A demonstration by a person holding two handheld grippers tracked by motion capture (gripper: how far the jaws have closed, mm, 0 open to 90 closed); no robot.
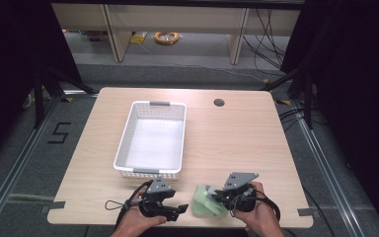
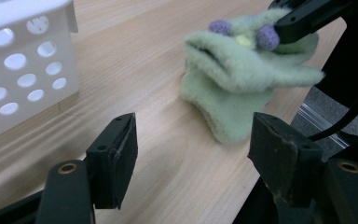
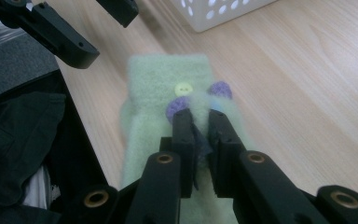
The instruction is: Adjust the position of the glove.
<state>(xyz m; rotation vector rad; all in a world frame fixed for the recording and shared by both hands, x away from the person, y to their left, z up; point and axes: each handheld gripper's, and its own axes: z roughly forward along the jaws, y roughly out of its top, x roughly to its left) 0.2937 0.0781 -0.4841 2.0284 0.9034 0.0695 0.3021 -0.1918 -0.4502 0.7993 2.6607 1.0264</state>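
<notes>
the right gripper (image 3: 200,122) has its jaws pressed together on a fold of a pale green fleece mitten (image 3: 168,84), pinching it just behind a yellow button (image 3: 182,88) and two purple pompoms (image 3: 221,88) sewn on its top. the mitten lies on the tabletop (image 1: 237,138) directly ahead of that gripper, close to the near edge, its cuff end stretching away from the jaws. in the high view the same gripper (image 1: 220,195) sits at the mitten's (image 1: 205,202) right side, with the person's hand (image 1: 259,215) behind it. just beyond the mitten, on its other side, the left gripper (image 1: 175,210) rests near the tabletop's edge with its jaws spread wide and nothing between them; in its own view the left gripper (image 2: 193,144) points toward the mitten (image 2: 233,79), which lies a little ahead and apart from the pads. farther off, ahead of the left gripper, stands a white perforated plastic basket (image 1: 128,131), well apart from the mitten.
</notes>
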